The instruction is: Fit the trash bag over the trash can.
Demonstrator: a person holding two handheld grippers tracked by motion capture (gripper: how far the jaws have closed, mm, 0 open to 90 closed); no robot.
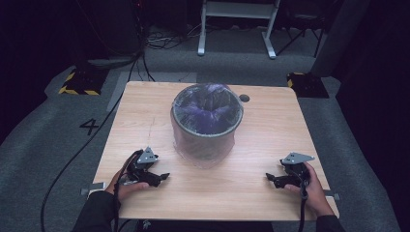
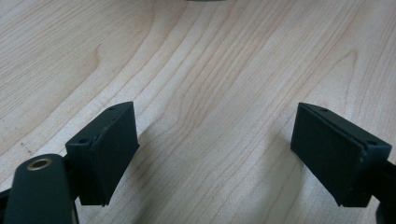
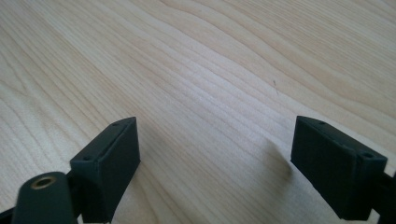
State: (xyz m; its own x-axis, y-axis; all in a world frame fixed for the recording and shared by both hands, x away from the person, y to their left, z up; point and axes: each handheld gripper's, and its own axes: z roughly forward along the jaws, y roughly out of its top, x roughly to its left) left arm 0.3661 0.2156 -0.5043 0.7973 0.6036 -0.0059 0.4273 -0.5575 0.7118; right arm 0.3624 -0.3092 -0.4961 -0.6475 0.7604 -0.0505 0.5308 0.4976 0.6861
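Note:
A grey round bin lined with a thin clear plastic bag stands in the middle of the wooden table; dark purple folds show inside it. My left gripper rests low over the table's near left, in front and left of the bin, pointing right. Its jaws stand wide apart over bare wood. My right gripper sits at the near right, pointing left, also open with only wood grain between its pads. Neither gripper touches the bin.
A small dark hole marks the table behind the bin. Beyond the table lie grey carpet, cables, yellow-black striped blocks and a white metal frame. Bare wood spans the near edge between my hands.

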